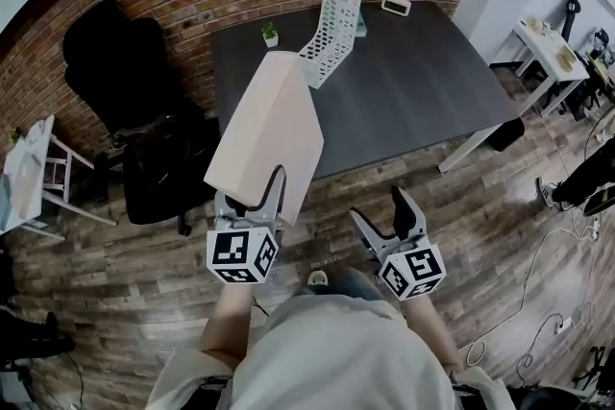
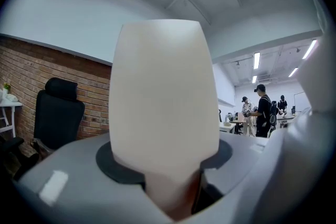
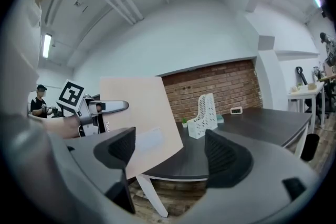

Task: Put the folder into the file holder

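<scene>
My left gripper [image 1: 254, 197] is shut on the lower end of a pale pink folder [image 1: 269, 134], which stands up tilted in the air in front of the near table edge. In the left gripper view the folder [image 2: 165, 97] fills the space between the jaws of the left gripper [image 2: 170, 165]. The right gripper [image 1: 381, 210] hangs open and empty over the wooden floor, to the right of the folder. A white perforated file holder [image 1: 332, 29] stands at the back of the dark table [image 1: 413, 91]. From the right gripper [image 3: 173, 152] I see the folder [image 3: 139, 123] at left and the file holder [image 3: 203, 115] beyond.
A black office chair [image 1: 135, 82] stands left of the table. A small potted plant [image 1: 270, 34] and a small white clock [image 1: 395, 5] sit near the file holder. A white side table [image 1: 548, 48] is at far right, and cables [image 1: 538, 283] lie on the floor. People [image 2: 260, 110] stand far off.
</scene>
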Demonstrator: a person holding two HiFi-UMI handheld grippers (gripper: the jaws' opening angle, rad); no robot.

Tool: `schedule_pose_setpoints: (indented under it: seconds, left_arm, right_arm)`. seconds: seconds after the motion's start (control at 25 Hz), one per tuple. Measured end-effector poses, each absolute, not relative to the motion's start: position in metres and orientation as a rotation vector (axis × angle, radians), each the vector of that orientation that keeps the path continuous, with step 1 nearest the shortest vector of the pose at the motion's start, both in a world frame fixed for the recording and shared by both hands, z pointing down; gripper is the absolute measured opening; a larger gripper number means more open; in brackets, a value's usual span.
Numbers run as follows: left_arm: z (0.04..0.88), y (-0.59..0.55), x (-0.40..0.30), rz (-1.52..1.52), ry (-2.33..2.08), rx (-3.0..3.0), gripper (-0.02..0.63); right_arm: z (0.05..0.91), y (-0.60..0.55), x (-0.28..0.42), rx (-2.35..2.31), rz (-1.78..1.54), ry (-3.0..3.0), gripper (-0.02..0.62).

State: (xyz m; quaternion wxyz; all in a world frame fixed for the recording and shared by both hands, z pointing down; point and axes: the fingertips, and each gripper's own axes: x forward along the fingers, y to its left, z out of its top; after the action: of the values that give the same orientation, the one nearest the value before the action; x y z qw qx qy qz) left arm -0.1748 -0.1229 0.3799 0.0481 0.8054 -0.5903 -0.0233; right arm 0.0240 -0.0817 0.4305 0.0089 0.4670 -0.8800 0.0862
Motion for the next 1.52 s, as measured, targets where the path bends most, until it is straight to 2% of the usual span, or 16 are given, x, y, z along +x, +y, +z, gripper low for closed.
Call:
schedule_pose_setpoints:
  seconds: [0.32, 0.72, 1.52]
  left_arm:
    - [0.354, -0.205, -0.168, -0.091, -1.816, 2.529, 0.27]
    - [0.326, -0.336, -0.158, -0.101, -1.836, 2.583, 0.27]
    - [0.325, -0.515, -0.123, -0.038, -1.743, 2.608, 0.271]
  right_arm:
    - [0.443, -0.131, 0.021, 1.39, 0.297, -2.792, 0.388]
    - [0.433, -0.249, 0.03, 1.342, 0.269, -2.84, 0.388]
    - [0.442, -0.38, 0.054, 1.273, 0.342, -2.835, 0.388]
